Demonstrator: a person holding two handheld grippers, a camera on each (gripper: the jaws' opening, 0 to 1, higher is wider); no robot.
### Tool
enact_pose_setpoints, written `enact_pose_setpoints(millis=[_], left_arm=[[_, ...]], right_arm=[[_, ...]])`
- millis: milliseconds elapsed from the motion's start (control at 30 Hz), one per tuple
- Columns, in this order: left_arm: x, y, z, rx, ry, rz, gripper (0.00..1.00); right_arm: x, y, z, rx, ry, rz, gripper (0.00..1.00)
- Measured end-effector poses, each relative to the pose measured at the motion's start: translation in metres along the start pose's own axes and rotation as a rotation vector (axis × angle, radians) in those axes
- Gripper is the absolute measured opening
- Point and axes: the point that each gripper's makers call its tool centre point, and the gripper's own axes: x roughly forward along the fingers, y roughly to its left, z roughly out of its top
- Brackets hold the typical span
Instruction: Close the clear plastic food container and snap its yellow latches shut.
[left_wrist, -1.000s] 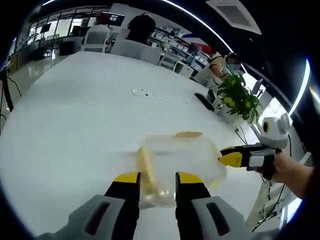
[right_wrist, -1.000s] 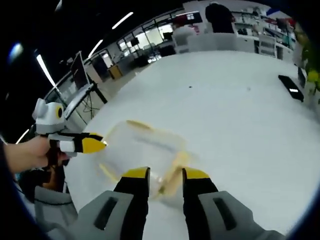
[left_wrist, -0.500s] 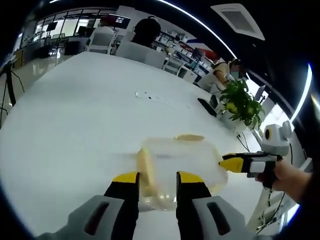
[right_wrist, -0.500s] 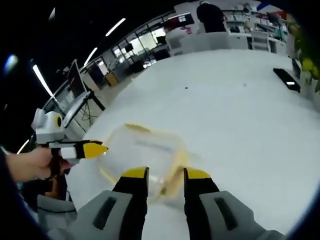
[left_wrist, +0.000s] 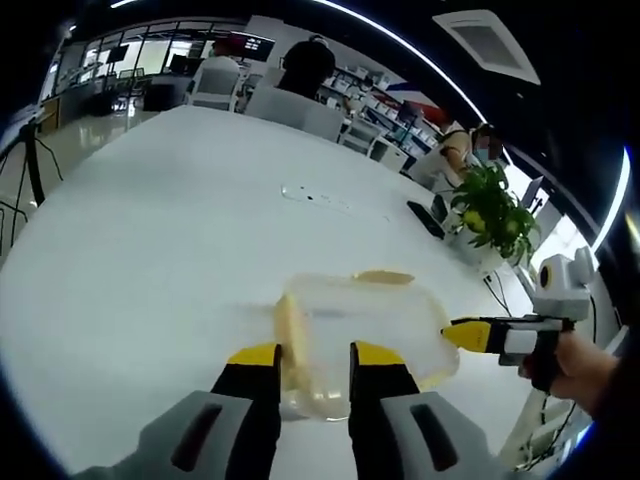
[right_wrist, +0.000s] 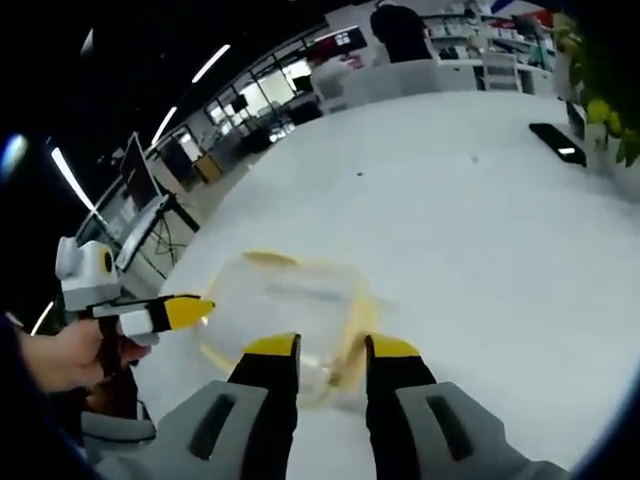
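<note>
The clear plastic container (left_wrist: 365, 325) with its yellow latches (left_wrist: 291, 335) lies lid-on upon the white table (left_wrist: 150, 230). My left gripper (left_wrist: 315, 357) stands open at its near edge, and that edge shows in the gap between the jaws. From the right comes my right gripper (left_wrist: 478, 335), its yellow tip at the container's right corner. In the right gripper view the container (right_wrist: 285, 300) sits just beyond my open right gripper (right_wrist: 331, 349). There the left gripper (right_wrist: 172, 313) touches the container's left rim, held by a hand (right_wrist: 60, 355).
A potted plant (left_wrist: 488, 205) and a dark flat device (left_wrist: 430, 218) sit at the table's far right edge. Small items (left_wrist: 315, 195) lie mid-table. Chairs and people are at the far end. The table edge runs close behind the left gripper (right_wrist: 150, 390).
Both views have shifted slightly with the hands. The container rests in the same spot, and each gripper keeps its place at the container's edge with an unchanged jaw gap.
</note>
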Motion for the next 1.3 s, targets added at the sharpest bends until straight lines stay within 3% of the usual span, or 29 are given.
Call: enact_pose_setpoints(millis=[500,533,567,700,767,900,933,1000,1133,1200,1300], left_arm=[[0.000,0.002,0.000,-0.049,0.010,-0.020,0.13],[-0.001,0.005,-0.001,-0.040,0.014,-0.011,0.13],[0.000,0.004,-0.001,-0.044,0.001,-0.019,0.12],[0.000,0.001,-0.003,-0.048,-0.016,-0.002,0.13],[0.001,0.001,-0.001,-0.042,-0.009,-0.012,0.14],[0.002,0.002,-0.002,-0.120,0.035,-0.067,0.17],[0.002,0.003,-0.001,-0.105,0.040,-0.076,0.18],[-0.001,-0.002,-0.003,-0.065,0.039,-0.084,0.18],[-0.002,-0.001,0.003,0.089,0.035,-0.091,0.16],[-0.002,-0.005,0.008,0.095,0.030,-0.099,0.16],[-0.005,-0.011,0.014,0.204,0.034,-0.124,0.17]], right_arm=[[0.001,0.001,-0.004,0.010,0.018,-0.012,0.20],[0.002,0.009,-0.001,-0.004,0.028,0.047,0.18],[0.000,0.003,0.003,0.014,0.029,0.002,0.17],[-0.004,0.005,-0.003,0.016,0.028,0.005,0.18],[0.001,-0.002,-0.001,0.023,0.030,0.016,0.19],[0.006,-0.008,0.001,0.036,0.012,0.016,0.23],[0.001,-0.006,0.007,-0.047,-0.065,-0.008,0.23],[-0.005,0.008,-0.007,0.001,-0.008,0.011,0.24],[-0.004,0.008,-0.002,-0.059,0.010,0.000,0.23],[-0.005,0.007,0.003,-0.081,0.005,-0.002,0.21],[-0.006,0.006,0.015,-0.130,-0.013,-0.005,0.20]])
